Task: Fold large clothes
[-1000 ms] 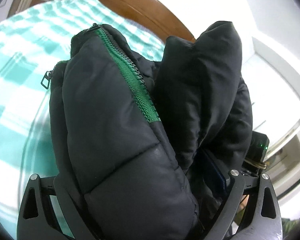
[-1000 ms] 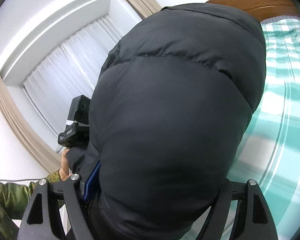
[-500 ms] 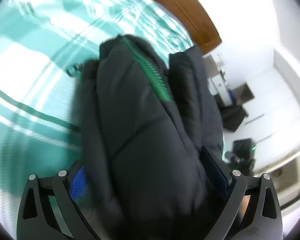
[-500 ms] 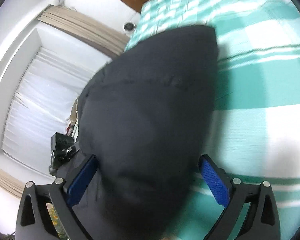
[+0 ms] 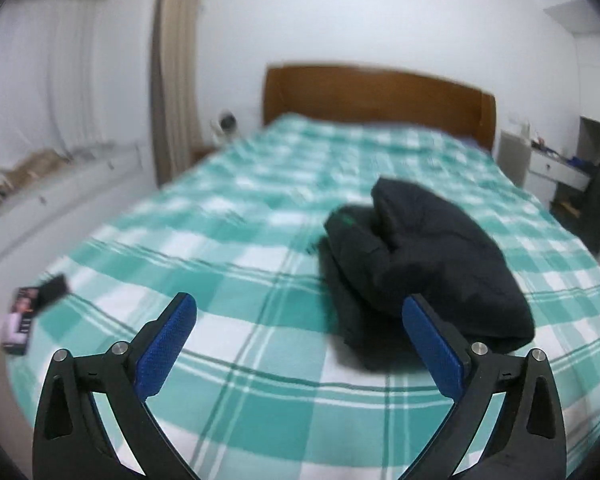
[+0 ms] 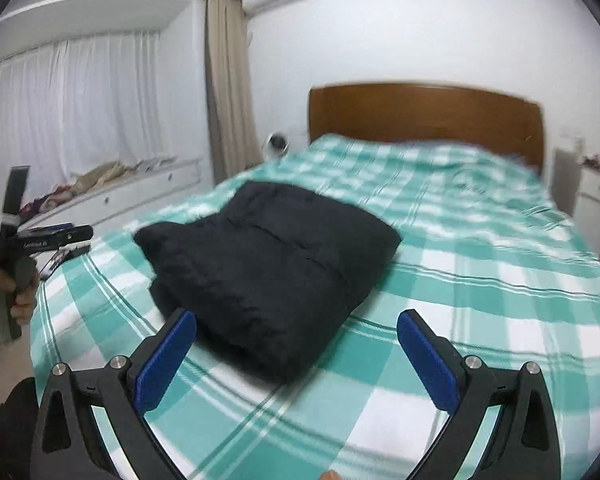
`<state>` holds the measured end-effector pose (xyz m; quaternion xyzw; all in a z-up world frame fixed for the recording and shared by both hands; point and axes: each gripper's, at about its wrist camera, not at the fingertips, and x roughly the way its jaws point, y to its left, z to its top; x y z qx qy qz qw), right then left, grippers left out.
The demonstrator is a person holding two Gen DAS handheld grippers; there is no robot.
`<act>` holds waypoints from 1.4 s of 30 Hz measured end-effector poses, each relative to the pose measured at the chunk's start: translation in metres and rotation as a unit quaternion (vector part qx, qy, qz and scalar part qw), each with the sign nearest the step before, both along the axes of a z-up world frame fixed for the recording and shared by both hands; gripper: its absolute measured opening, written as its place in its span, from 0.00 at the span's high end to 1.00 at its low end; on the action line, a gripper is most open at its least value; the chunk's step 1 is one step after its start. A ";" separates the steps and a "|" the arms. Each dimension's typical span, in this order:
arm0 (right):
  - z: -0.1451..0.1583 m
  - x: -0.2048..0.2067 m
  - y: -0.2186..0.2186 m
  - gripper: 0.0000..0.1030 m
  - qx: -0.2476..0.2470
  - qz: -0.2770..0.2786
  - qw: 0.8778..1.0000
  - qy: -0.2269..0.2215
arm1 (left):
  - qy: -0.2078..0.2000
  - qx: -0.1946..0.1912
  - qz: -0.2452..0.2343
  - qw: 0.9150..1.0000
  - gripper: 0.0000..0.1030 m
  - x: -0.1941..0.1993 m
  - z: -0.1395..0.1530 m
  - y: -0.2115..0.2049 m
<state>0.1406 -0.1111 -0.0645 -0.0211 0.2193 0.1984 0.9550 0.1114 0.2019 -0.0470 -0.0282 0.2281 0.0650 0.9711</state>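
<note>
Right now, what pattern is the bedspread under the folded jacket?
Teal-and-white plaid bedspread, clearest in the right wrist view.

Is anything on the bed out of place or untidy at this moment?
Nothing serious stands out. The black quilted jacket lies folded on the green checked bedcover, one bulging flap on top. A small dark box sits at the bed's corner edge, partly overhanging.

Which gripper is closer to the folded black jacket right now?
Right. The right gripper sits just in front of the black jacket, one pad beside its near edge. The left gripper stands off to the jacket's left side over bare bedspread. Neither holds it.
</note>
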 end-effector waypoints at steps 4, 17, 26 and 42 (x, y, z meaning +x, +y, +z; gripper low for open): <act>-0.006 -0.039 0.000 0.01 0.004 -0.007 0.999 0.033 | 0.018 -0.010 0.006 1.000 0.00 -0.028 0.003 -0.027; 0.018 -0.082 0.011 0.01 -0.047 -0.106 0.991 0.061 | 0.067 0.024 -0.010 0.997 0.00 -0.061 0.023 -0.108; 0.025 -0.085 0.015 0.01 -0.038 -0.129 0.985 0.109 | 0.098 0.016 0.005 0.995 0.00 -0.063 0.028 -0.113; 0.031 -0.102 0.022 0.01 -0.063 -0.134 0.982 0.119 | 0.141 0.022 -0.001 0.990 0.00 -0.066 0.017 -0.116</act>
